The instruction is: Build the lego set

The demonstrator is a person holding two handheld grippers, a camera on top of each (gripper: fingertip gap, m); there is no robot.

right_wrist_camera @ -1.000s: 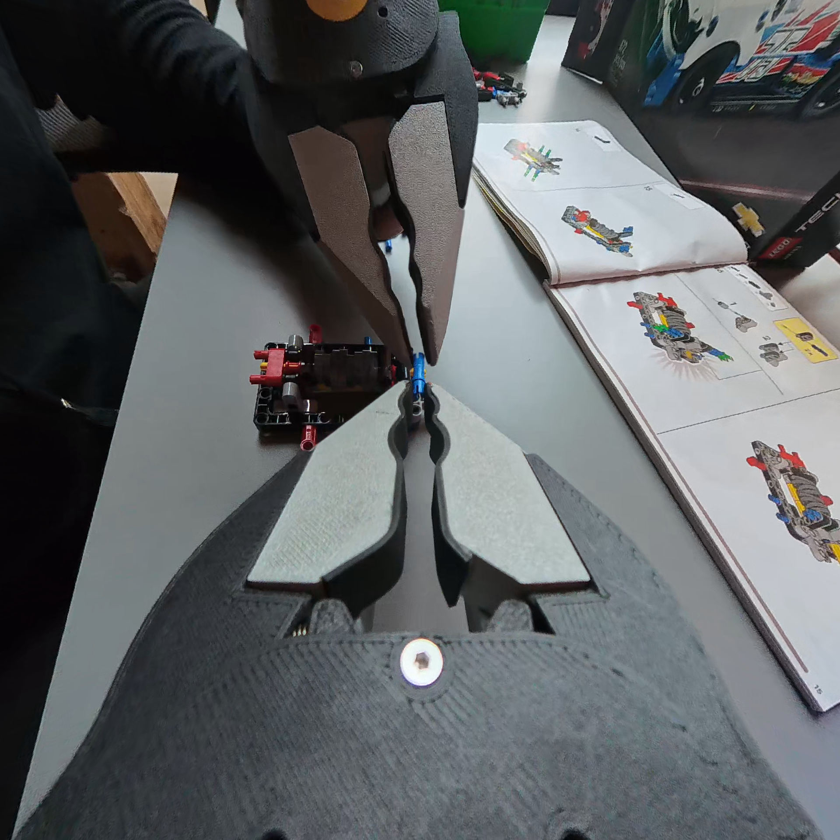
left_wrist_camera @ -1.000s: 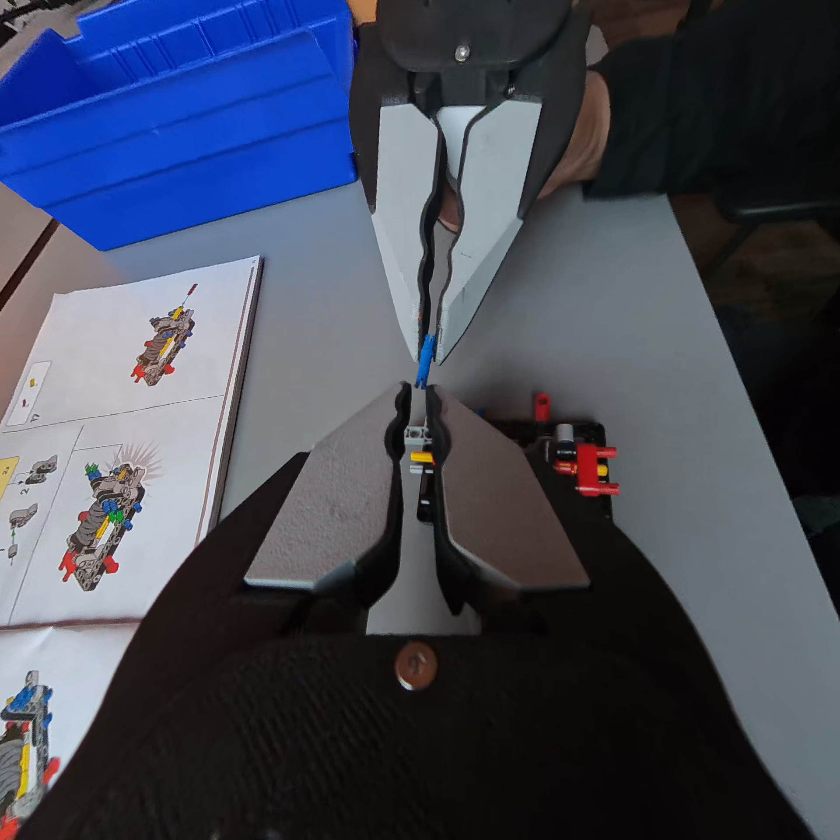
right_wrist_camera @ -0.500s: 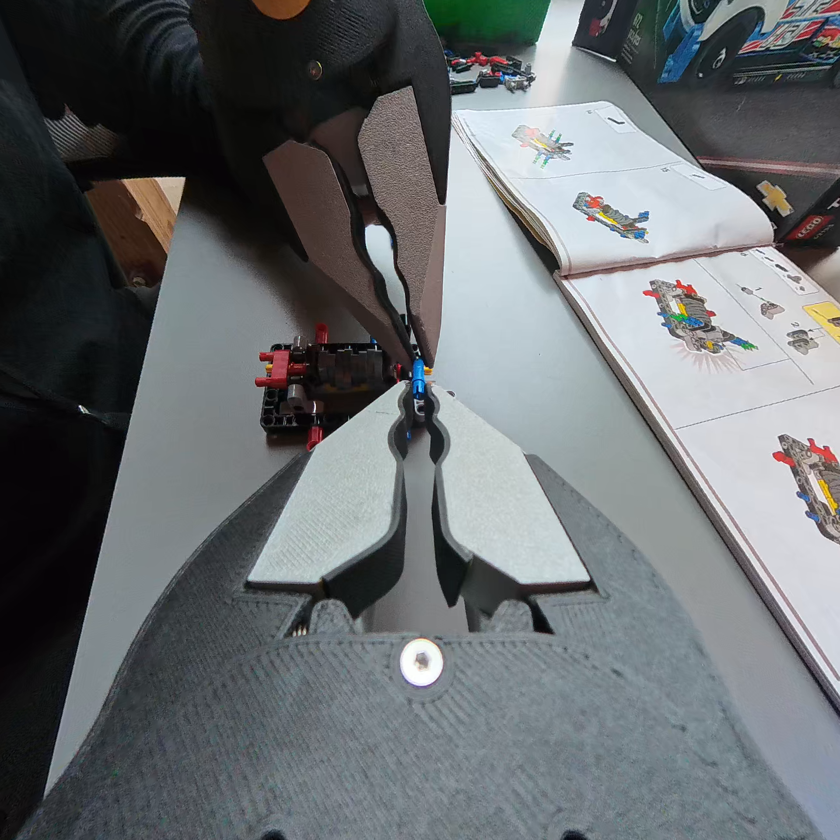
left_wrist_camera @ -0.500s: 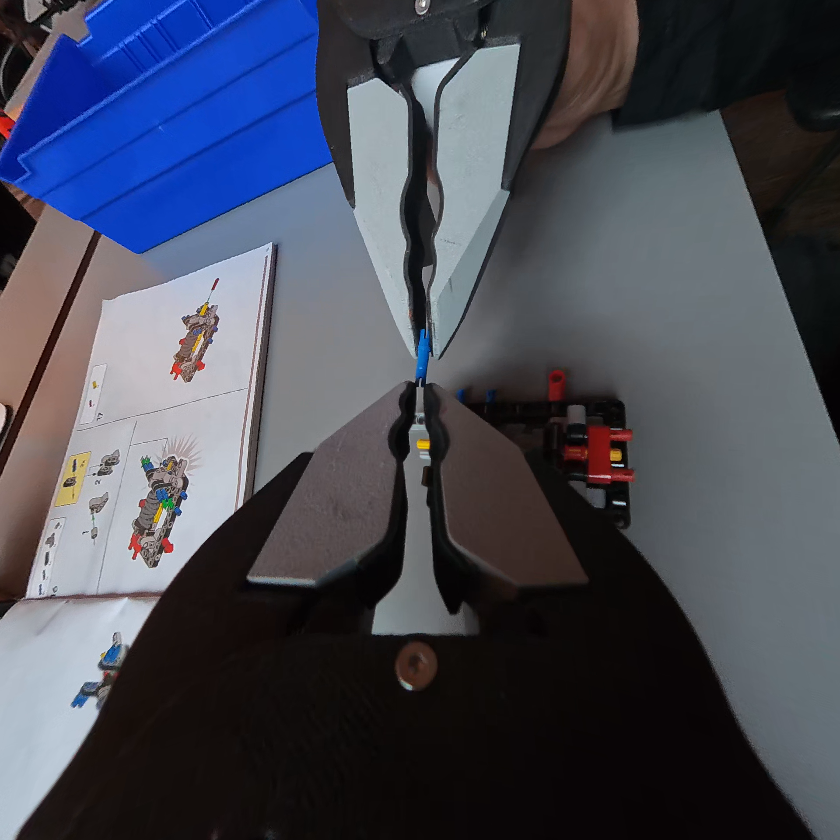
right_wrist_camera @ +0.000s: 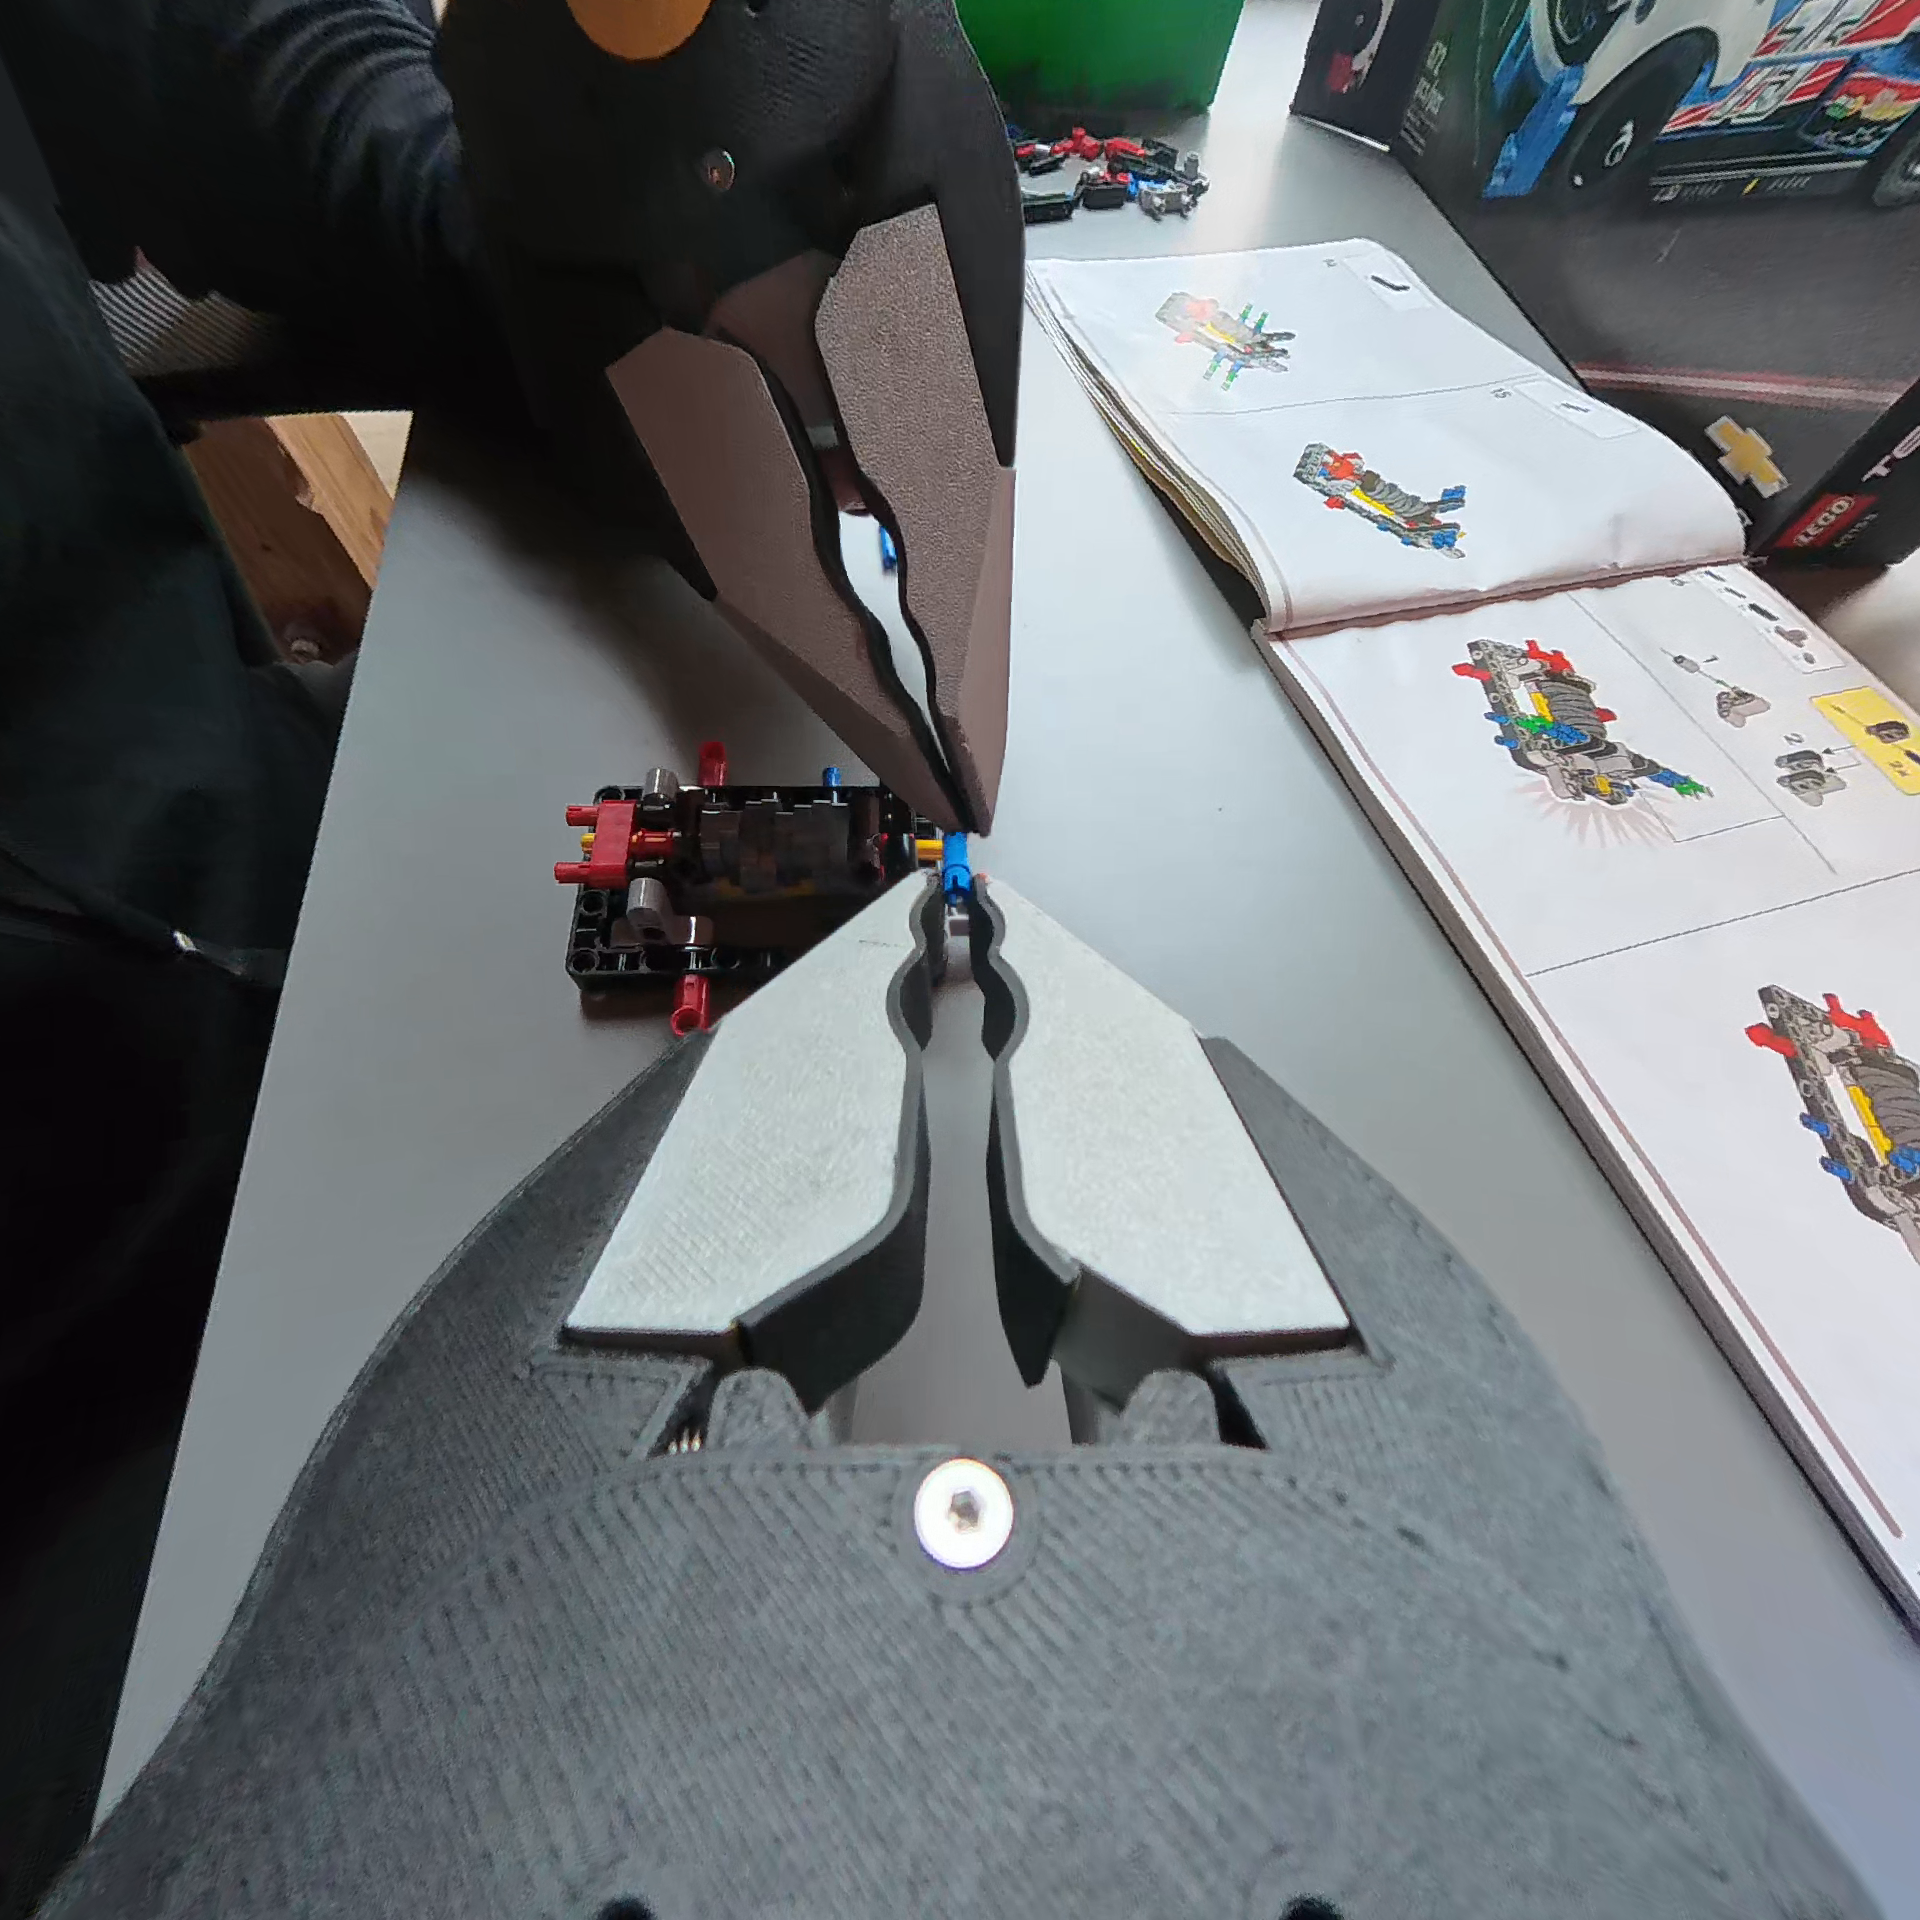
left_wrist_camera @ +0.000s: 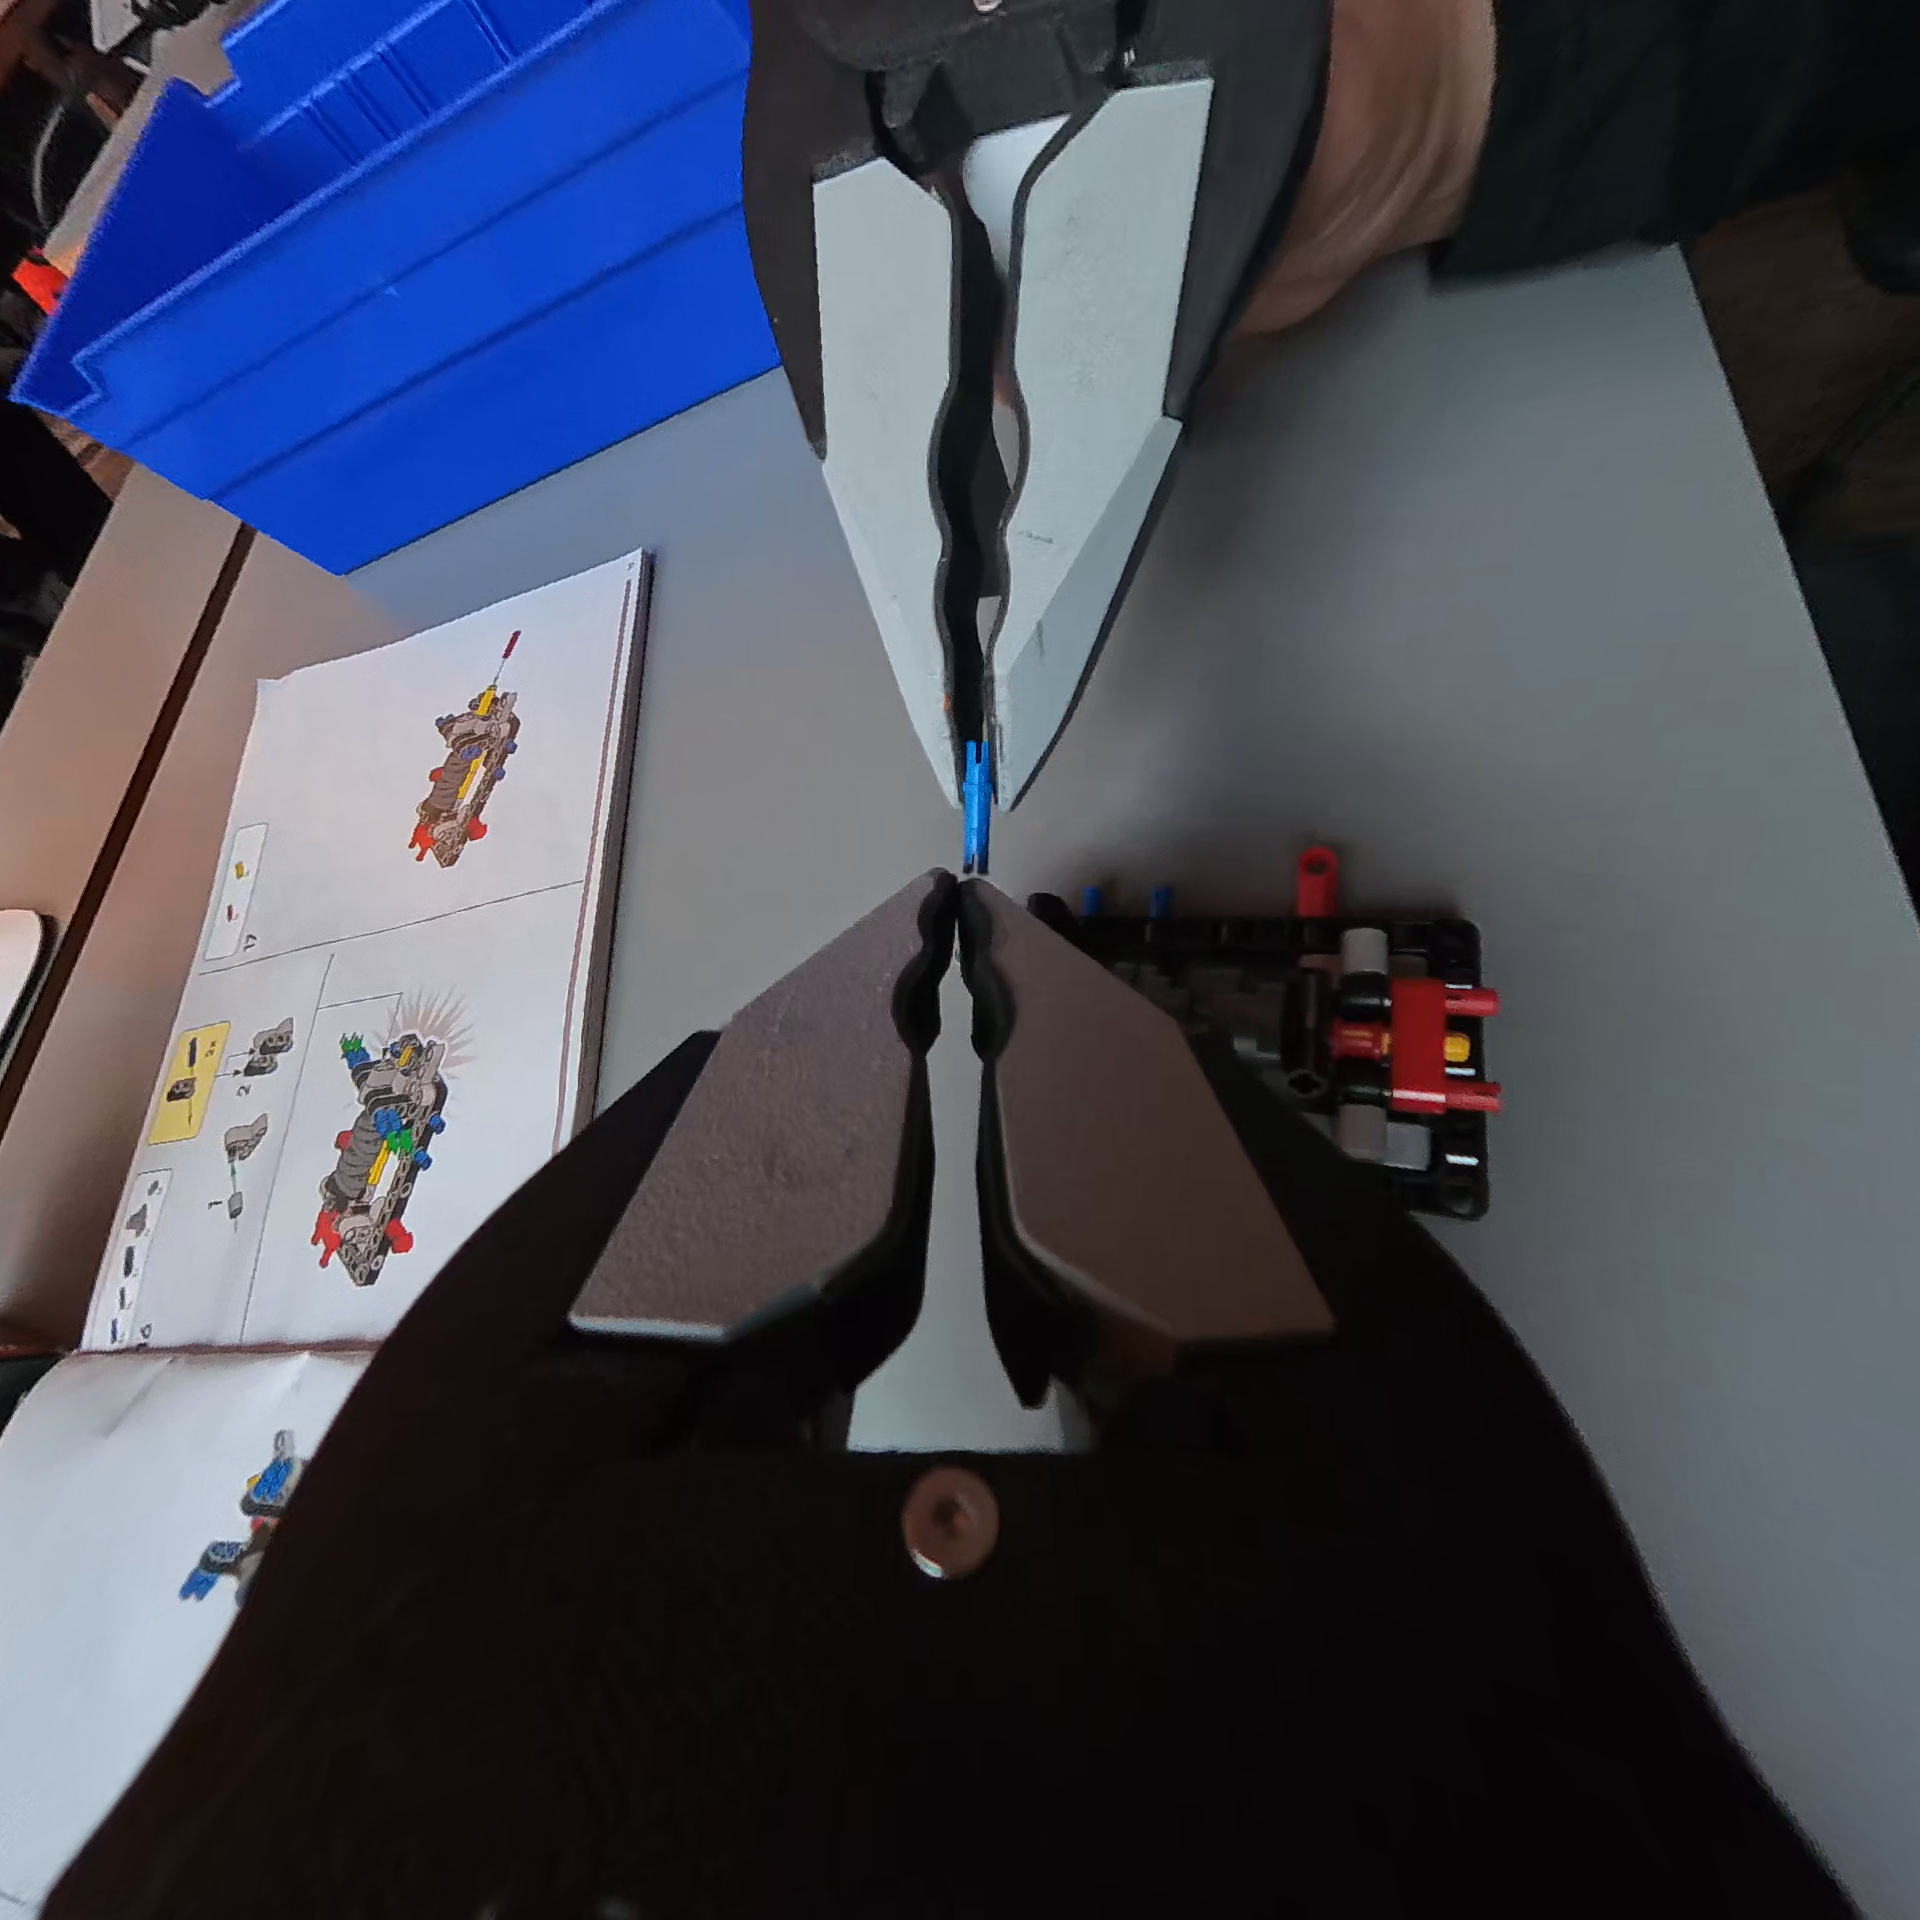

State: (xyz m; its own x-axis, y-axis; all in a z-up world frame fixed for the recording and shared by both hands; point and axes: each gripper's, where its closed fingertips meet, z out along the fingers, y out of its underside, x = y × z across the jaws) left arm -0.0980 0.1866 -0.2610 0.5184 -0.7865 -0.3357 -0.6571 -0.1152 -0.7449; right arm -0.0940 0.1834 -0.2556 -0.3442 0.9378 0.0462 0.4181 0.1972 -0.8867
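Note:
My right gripper (right_wrist_camera: 956,891), with light grey fingers, is shut on a small blue pin (right_wrist_camera: 956,857) that sticks out past its tips. It also shows in the left wrist view (left_wrist_camera: 977,795), coming from the top with the pin (left_wrist_camera: 974,821). My left gripper (left_wrist_camera: 958,891), with dark fingers, is shut, and its tips meet the pin's free end; I cannot tell whether they pinch it. It comes down from above in the right wrist view (right_wrist_camera: 971,821). The partly built black, grey and red lego assembly (left_wrist_camera: 1392,1039) lies on the grey table just beside both tips (right_wrist_camera: 748,852).
An open instruction booklet (left_wrist_camera: 416,935) lies left of the grippers in the left wrist view and right of them in the right wrist view (right_wrist_camera: 1558,727). A blue bin (left_wrist_camera: 416,260) stands behind it. A green bin (right_wrist_camera: 1101,52), loose pieces (right_wrist_camera: 1112,177) and the set's box (right_wrist_camera: 1662,156) sit farther off. My left and right fingertips are right by each other.
My left gripper's jaws have closed from a narrow gap to shut. The two grippers have come together, so the blue pin's free end now meets the left tips.

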